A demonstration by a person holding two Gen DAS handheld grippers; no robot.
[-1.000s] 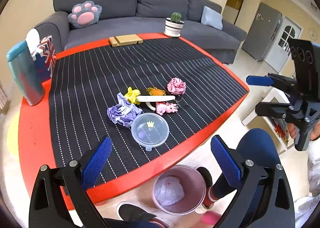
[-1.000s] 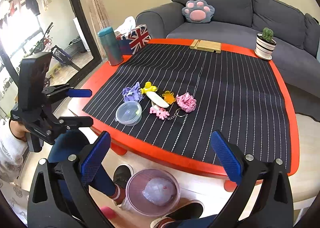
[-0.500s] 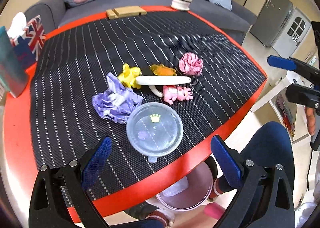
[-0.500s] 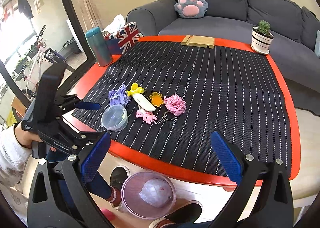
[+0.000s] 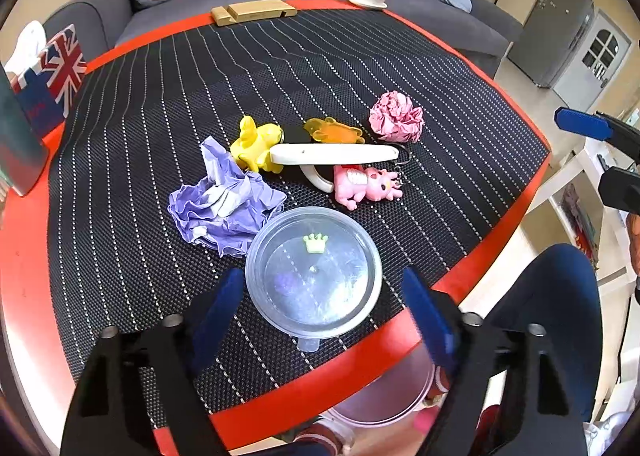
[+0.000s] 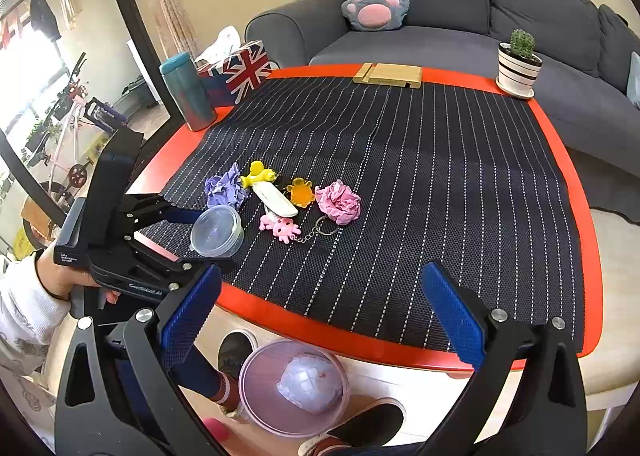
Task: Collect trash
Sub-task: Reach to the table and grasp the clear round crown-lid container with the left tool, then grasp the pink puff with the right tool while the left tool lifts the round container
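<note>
A clear round plastic container (image 5: 314,272) sits near the table's front edge; it also shows in the right wrist view (image 6: 217,230). My left gripper (image 5: 324,310) is open, its blue fingers on either side of the container's near rim. Behind it lie a crumpled purple paper (image 5: 224,202) and a crumpled pink paper (image 5: 396,117), among small toys. A pink trash bin (image 6: 294,386) with a wad inside stands on the floor below the edge. My right gripper (image 6: 320,314) is open and empty, held off the table above the bin.
A yellow toy (image 5: 256,144), white clip (image 5: 334,154), orange toy (image 5: 332,131) and pink toy keychain (image 5: 366,186) lie mid-mat. A teal bottle (image 6: 188,92), flag tissue box (image 6: 240,70), wooden stand (image 6: 388,75) and cactus pot (image 6: 519,64) line the far edges.
My left gripper has moved forward and down to the clear container, and its fingers have narrowed around it. My right gripper has stayed open off the table's edge.
</note>
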